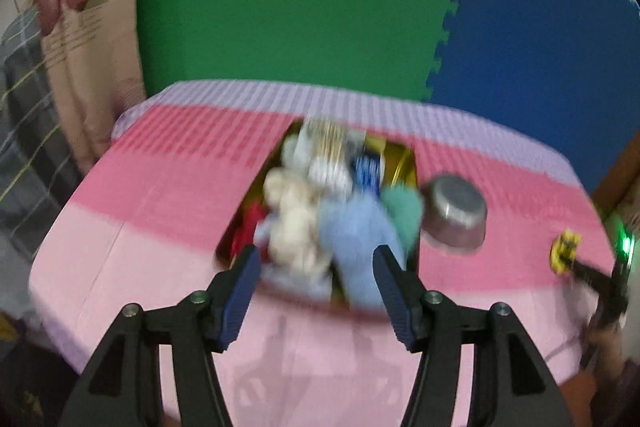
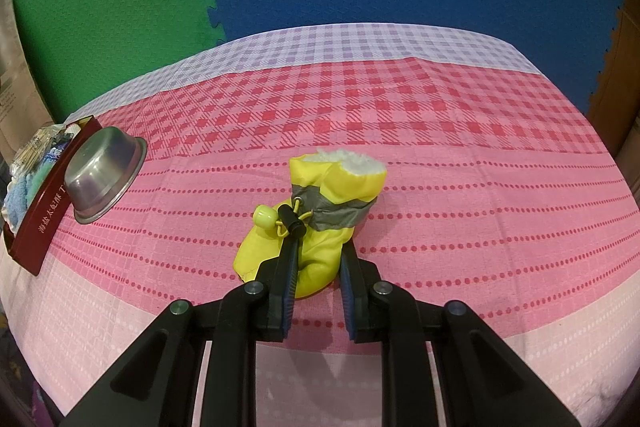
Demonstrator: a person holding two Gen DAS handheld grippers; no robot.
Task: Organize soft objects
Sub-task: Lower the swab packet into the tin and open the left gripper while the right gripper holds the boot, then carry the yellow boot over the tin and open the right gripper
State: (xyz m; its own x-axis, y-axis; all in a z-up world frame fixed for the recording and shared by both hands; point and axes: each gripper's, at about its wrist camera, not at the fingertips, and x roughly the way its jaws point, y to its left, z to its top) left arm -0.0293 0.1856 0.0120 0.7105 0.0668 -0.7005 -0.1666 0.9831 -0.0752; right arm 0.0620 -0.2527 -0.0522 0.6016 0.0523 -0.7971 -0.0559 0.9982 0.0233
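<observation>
One checked tablecloth (image 2: 440, 115) carries our red box (image 2: 44, 211) of blurred plush toys (image 1: 320, 211); nearby, a yellow fleece-lined bootie (image 2: 320, 211) with grey band. Right gripper (image 2: 318, 267) pinches its toe; left gripper (image 1: 316, 267) spread, empty.

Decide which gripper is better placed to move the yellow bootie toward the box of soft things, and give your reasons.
Right. The right gripper already has its fingers on either side of the yellow bootie. The left gripper hangs open and empty in front of the red box.
</observation>
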